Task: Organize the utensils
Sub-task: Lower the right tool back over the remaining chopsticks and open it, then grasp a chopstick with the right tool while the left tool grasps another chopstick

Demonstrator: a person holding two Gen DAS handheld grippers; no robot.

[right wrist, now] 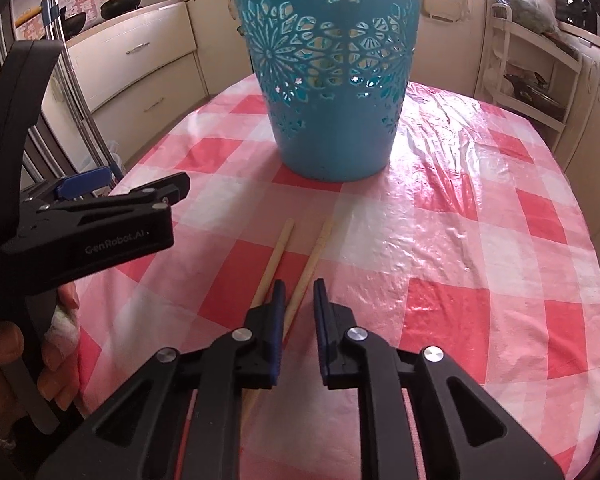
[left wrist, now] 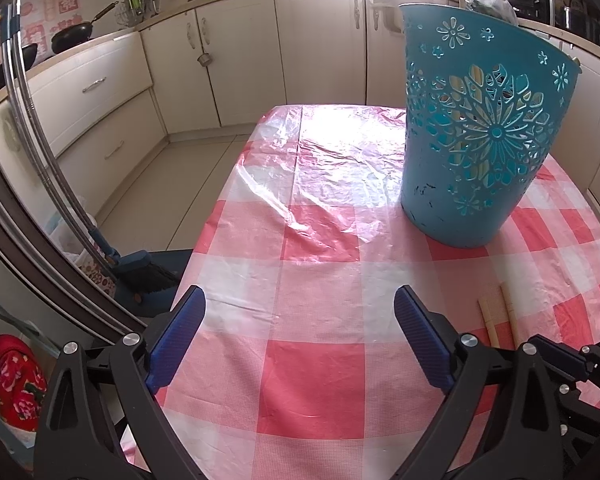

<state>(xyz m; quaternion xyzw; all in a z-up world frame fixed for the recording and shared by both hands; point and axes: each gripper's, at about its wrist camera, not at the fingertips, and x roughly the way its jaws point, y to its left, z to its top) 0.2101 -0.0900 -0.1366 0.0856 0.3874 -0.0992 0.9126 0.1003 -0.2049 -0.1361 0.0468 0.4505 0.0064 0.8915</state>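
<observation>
Right gripper (right wrist: 299,300) low over the near edge of the table (right wrist: 480,220), jaws narrowed but not closed, straddling one chopstick, the right one of the pair (right wrist: 306,268); no clamp visible yet. Looks like the pick-up step: aligned on the stick, about to close. Next move, as a judgement: squeeze shut on that stick, lift it level, carry it forward and tip it into the basket (right wrist: 328,80). Thin round stick on slick plastic cloth, so likely to roll or slip unless pinched square.

Left gripper (left wrist: 300,344) held off to the left near the same edge, jaws wide apart, nothing between them, idle.

Chopsticks: two pale wooden sticks, lying flat on the checked cloth, close to each other and slightly splayed, far ends pointing toward the basket, near ends hidden under the right gripper. In the left view, only their squared butts (left wrist: 500,316) show beside the right jaw.

Basket: teal plastic, floral cut-outs, upright at mid-table, well beyond the sticks; pale stick-like shapes visible through the holes, possibly utensils already inside.
</observation>
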